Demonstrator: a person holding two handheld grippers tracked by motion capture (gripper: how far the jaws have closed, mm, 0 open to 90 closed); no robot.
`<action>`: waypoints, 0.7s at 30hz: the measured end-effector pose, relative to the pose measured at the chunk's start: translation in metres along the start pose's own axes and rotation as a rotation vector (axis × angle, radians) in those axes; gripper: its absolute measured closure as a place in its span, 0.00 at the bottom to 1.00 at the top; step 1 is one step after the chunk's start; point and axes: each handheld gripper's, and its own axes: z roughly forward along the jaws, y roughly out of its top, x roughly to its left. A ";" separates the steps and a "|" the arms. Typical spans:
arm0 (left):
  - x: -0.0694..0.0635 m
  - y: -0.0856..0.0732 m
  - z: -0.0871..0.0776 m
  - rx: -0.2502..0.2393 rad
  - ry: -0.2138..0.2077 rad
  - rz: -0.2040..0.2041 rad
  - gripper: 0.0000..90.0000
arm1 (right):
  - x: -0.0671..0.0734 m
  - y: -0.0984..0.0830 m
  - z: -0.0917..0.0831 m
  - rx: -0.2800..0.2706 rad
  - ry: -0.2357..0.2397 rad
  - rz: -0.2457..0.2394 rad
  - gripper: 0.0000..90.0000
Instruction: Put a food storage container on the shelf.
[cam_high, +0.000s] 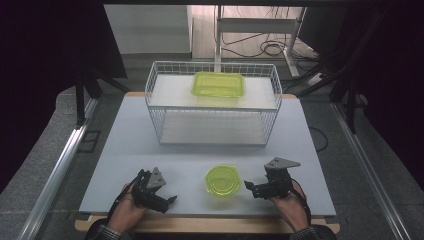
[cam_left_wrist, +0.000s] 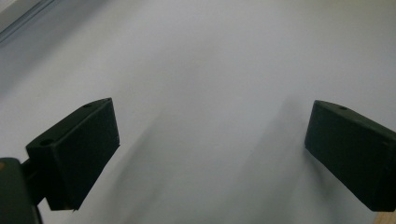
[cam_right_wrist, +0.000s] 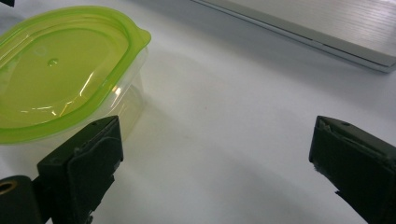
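The table (cam_high: 130, 150) is a pale grey top with bare surface on both sides of the wire basket (cam_high: 212, 105), which stands at the far middle. A wide open strip runs between the basket's front wall and the near edge. The grippers and the round container (cam_high: 223, 180) occupy this strip near that edge.

The round container is clear plastic with a yellow-green lid; the lid is on and has a small tab at its rim. It stands upright on the table between the two grippers, closer to the right one. A rectangular container (cam_high: 218, 84) with a matching green lid sits inside the basket on its upper shelf.

The right gripper (cam_right_wrist: 215, 154) has its jaws spread wide with nothing between them. In the right gripper view, the container lies just beside one jaw. The left gripper (cam_left_wrist: 210, 149) is also spread wide over bare table, holding nothing.
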 end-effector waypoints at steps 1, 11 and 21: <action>0.000 0.000 0.000 0.000 0.000 0.001 0.03 | 0.000 0.000 0.000 -0.002 -0.003 -0.003 0.03; 0.000 0.000 0.001 -0.001 0.005 0.000 0.03 | 0.004 0.007 -0.004 -0.025 -0.002 -0.006 0.02; 0.001 0.000 0.001 0.002 0.008 0.001 0.03 | 0.010 0.019 -0.003 -0.029 0.071 0.017 0.04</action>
